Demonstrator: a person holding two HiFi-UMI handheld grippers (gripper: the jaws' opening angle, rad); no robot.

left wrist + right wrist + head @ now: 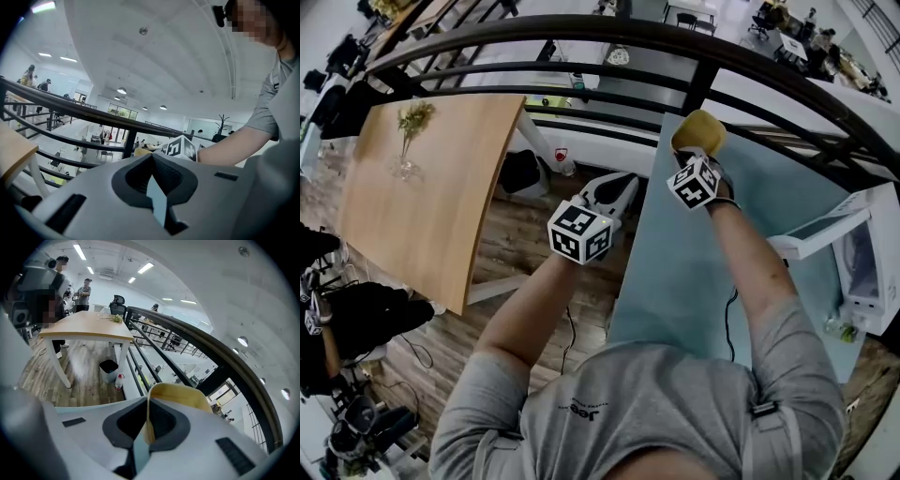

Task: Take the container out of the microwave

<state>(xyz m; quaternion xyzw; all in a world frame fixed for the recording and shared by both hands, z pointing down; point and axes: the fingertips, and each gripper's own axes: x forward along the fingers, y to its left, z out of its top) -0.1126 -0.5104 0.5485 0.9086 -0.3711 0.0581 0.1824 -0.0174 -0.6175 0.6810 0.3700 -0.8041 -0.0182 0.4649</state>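
Pale blue table (675,281) carries the open microwave (870,267) at 3 o'clock; the yellow container (698,131), already out, sits at 12 o'clock, its rim pinched in the right gripper (695,156) jaws, the left gripper (622,187) jaws closed and empty, so probably only set-down remains.

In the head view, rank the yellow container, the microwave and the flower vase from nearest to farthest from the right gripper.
1. The yellow container: pinched in the tongs of the right gripper.
2. The microwave: off to the right on the pale blue table, door open.
3. The flower vase: far left, on the wooden table across the gap.
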